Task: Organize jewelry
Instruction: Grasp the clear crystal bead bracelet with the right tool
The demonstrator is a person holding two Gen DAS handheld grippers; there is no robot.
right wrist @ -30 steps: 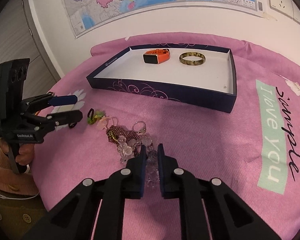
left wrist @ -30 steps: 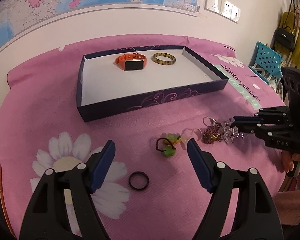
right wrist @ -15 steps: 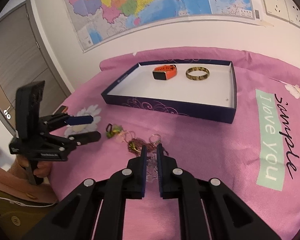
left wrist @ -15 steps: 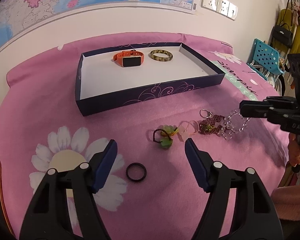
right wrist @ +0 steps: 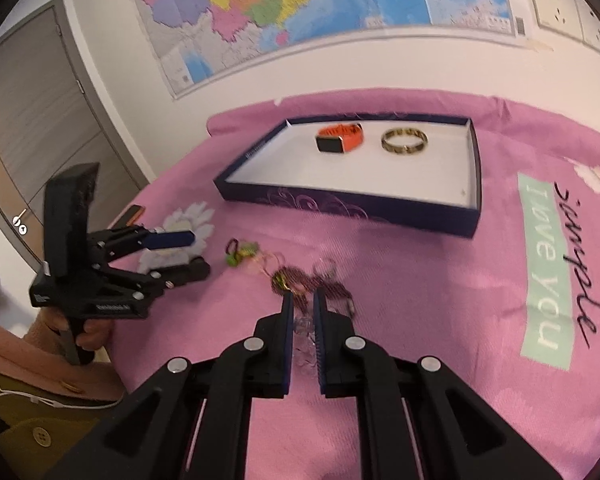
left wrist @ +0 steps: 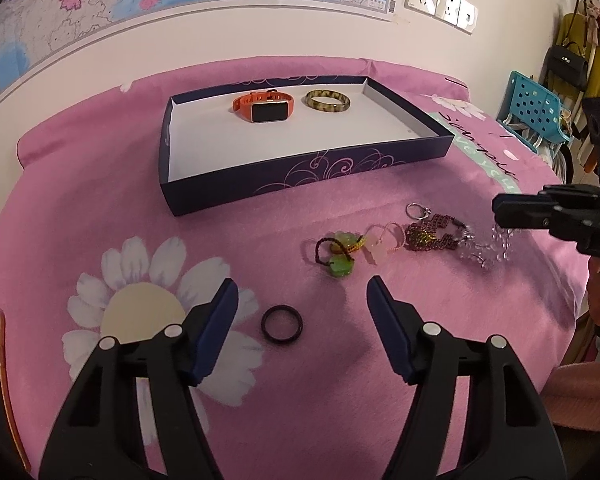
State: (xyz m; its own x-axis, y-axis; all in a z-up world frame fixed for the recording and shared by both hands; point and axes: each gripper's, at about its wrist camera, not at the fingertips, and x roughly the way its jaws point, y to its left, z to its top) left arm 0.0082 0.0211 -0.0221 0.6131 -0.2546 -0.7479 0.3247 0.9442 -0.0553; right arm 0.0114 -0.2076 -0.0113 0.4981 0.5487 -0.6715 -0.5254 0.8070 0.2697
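The clear bead bracelet (right wrist: 305, 334) is pinched between the pads of the right tool (right wrist: 301, 300), its far end trailing down to the pink cloth (left wrist: 100, 216) at the near right, where it tangles with a dark red beaded piece (left wrist: 430, 234) and a small silver ring (left wrist: 415, 211). Just left of that cluster lie a pale pink charm (left wrist: 380, 244) and a green charm on a dark cord (left wrist: 338, 254), all on the cloth-covered bench. Nearer still, a black ring (left wrist: 281, 324) lies flat on the cloth, below and between the fingers of the left tool (left wrist: 302, 300), which stand spread with nothing gripped; its jaws have just been closing a little. Beyond the loose pieces sits the dark blue tray (left wrist: 300, 178) with a white floor; at its far side an orange watch (left wrist: 266, 107) stands left of a mottled bangle (left wrist: 327, 101), the two close but apart. In the right wrist view a hand (right wrist: 90, 332) holds the left tool's grip at the near left edge. A map (right wrist: 300, 8) hangs on the far wall.
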